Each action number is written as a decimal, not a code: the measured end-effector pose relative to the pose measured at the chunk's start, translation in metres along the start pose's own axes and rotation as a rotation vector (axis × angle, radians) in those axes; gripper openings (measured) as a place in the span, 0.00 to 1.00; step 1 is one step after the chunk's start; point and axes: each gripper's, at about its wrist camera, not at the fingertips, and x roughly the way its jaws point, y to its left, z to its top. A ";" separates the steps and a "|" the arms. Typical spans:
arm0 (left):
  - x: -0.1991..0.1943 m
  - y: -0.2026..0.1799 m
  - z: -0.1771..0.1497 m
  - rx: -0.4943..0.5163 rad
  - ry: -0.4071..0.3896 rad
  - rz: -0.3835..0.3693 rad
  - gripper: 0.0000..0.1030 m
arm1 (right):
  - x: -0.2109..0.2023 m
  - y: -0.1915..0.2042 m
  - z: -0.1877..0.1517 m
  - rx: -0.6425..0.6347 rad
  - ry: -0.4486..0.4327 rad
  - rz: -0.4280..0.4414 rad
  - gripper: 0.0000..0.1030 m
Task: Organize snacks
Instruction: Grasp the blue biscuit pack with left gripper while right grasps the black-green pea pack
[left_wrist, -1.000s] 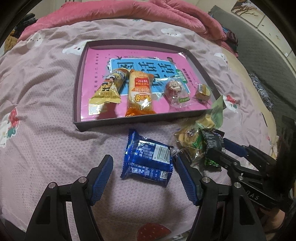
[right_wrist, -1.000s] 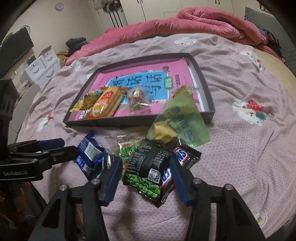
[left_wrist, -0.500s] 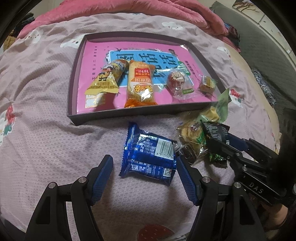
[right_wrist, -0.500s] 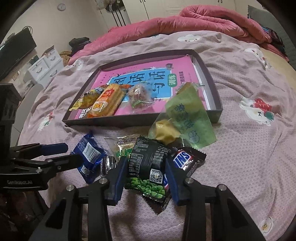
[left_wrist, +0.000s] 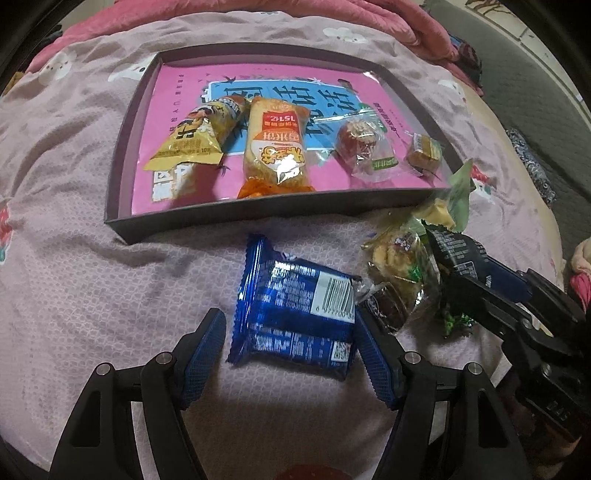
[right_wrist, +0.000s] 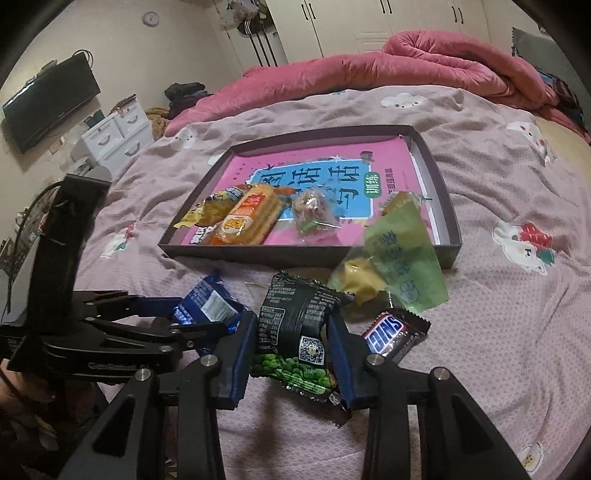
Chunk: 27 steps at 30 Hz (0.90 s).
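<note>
The bed (right_wrist: 517, 325) is covered with a mauve sheet printed with clouds and strawberries, and a pink quilt (right_wrist: 424, 66) is heaped along its far edge. Behind it a wall-hung television (right_wrist: 48, 107), a white drawer unit (right_wrist: 118, 133), a round wall clock (right_wrist: 150, 17) and pale wardrobe doors (right_wrist: 369, 22) are seen. A shallow dark tray (left_wrist: 118, 173) is laid on the bed, lined with a pink and blue printed sheet; in it a yellow snack pack (left_wrist: 195, 140), an orange-wrapped cake (left_wrist: 275, 147), a clear-wrapped red sweet (left_wrist: 364, 142) and a small brown cube (left_wrist: 424, 153) are set in a row.

In front of the tray a loose heap of snacks is left on the sheet. A blue foil pack (left_wrist: 295, 314) with a barcode lies flat between the jaws of the left gripper (left_wrist: 291, 354), which are held wide apart; its right pad seems to touch the pack's edge and the left pad is clear of it. A black pack of green peas (right_wrist: 295, 332) is clamped between the jaws of the right gripper (right_wrist: 293, 354), which have just been closing on it. A Snickers bar (right_wrist: 395, 332) lies just beside it, and a pale green wrapper (right_wrist: 402, 258) with a yellow cake stands against the tray's near wall. A clear packet of biscuits (left_wrist: 397, 254) and a small dark-wrapped sweet (left_wrist: 384, 306) are seen between the two packs.
</note>
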 end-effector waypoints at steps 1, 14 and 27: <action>0.001 0.000 0.001 0.001 -0.002 -0.001 0.71 | 0.000 0.000 0.000 0.000 -0.001 0.003 0.38; 0.008 -0.007 -0.003 0.030 -0.028 0.020 0.71 | 0.001 -0.006 0.001 0.034 -0.015 -0.002 0.38; 0.009 -0.011 -0.003 0.059 -0.063 0.059 0.55 | -0.002 -0.008 0.002 0.041 -0.040 0.015 0.38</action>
